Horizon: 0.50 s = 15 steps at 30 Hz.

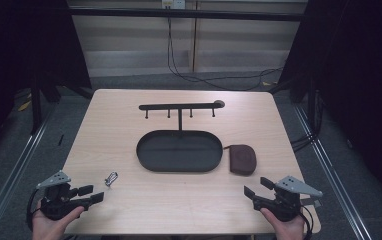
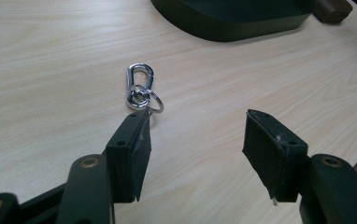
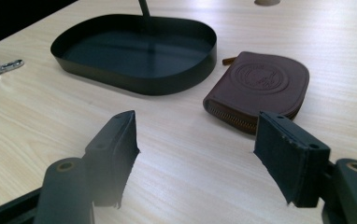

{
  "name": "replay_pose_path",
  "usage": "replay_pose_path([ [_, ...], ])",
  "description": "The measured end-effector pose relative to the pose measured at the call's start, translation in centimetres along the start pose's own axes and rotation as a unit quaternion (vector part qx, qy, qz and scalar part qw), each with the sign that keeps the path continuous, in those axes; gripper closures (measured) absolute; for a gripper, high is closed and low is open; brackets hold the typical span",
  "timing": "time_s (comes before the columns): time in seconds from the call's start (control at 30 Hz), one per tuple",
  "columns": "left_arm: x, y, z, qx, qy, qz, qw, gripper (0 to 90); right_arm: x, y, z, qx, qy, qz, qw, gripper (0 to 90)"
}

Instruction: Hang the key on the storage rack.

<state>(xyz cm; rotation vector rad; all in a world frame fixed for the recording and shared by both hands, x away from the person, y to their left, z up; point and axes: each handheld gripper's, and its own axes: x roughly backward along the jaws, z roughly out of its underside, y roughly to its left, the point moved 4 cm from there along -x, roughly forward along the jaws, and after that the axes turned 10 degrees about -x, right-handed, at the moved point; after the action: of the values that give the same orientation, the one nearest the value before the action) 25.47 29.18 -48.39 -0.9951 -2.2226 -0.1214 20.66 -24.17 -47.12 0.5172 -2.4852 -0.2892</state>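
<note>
Nearest the person, the left gripper [image 1: 88, 194] hangs over the table's [image 1: 129, 210] front left corner with its jaws apart and nothing between them; the right gripper [image 1: 254, 189] sits at the front right, jaws likewise spread and empty. Just ahead of the left gripper lies the key ring [image 2: 141, 88]: a small shiny silver carabiner clip with a round split ring looped through its end, flat on the pale wood, just beyond one jaw's tip in the left gripper view. Ahead of the right gripper rests a brown leather zip pouch [image 3: 260, 88], rounded, with an embossed round seal on its top face. Beyond both, at mid-table, stands a black oval tray [image 1: 144, 155] with low walls and a bare floor; the pouch lies just beside its right end. From the tray's far rim rises a post carrying a hook bar [image 1: 179, 106], its four pegs bare.
</note>
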Motion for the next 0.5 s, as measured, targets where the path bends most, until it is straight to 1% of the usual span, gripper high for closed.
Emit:
replay_pose_path([
  [0.03,0.02,0.04,-0.09,-0.002,-0.002,0.005,1.0,39.8,-0.11,-0.02,0.04,-0.003,0.007,-0.007,0.9999,29.3],
  [0.07,-0.03,0.03,-0.17,0.005,-0.005,0.005,1.0,39.8,-0.2,-0.06,0.07,-0.006,0.011,-0.011,0.9999,28.7],
  [0.1,-0.03,0.03,-0.17,0.005,-0.005,0.005,1.0,39.1,-0.2,-0.06,0.07,-0.006,0.011,-0.011,0.9999,28.7],
  [0.13,-0.12,0.08,-0.2,0.009,-0.005,0.015,0.9998,38.2,-0.35,-0.14,0.1,-0.007,0.016,-0.01,0.9998,27.4],
  [0.17,-0.12,0.08,-0.2,0.009,-0.005,0.015,0.9998,36.5,-0.39,-0.15,0.11,-0.008,0.017,-0.012,0.9997,27.4],
  [0.2,-0.16,0.1,-0.24,0.014,-0.006,0.022,0.9996,35.8,-0.47,-0.18,0.12,-0.008,0.019,-0.012,0.9997,27.2],
  [0.27,-0.14,0.08,-0.3,0.012,-0.007,0.024,0.9996,35.8,-0.58,-0.12,0.17,-0.005,0.025,-0.017,0.9995,27.0],
  [0.43,-0.05,0.02,-0.37,0.008,-0.001,0.015,0.9999,39.9,-0.62,0.03,0.24,0.0,0.028,-0.015,0.9995,27.0],
  [0.47,-0.08,0.01,-0.59,0.0,0.009,0.015,0.9998,40.3,-0.56,0.04,0.23,-0.001,0.028,-0.015,0.9995,27.0],
  [0.5,0.0,0.05,-0.77,0.0,0.01,0.007,0.9999,40.9,-0.56,0.03,0.23,-0.002,0.028,-0.015,0.9995,27.0],
])
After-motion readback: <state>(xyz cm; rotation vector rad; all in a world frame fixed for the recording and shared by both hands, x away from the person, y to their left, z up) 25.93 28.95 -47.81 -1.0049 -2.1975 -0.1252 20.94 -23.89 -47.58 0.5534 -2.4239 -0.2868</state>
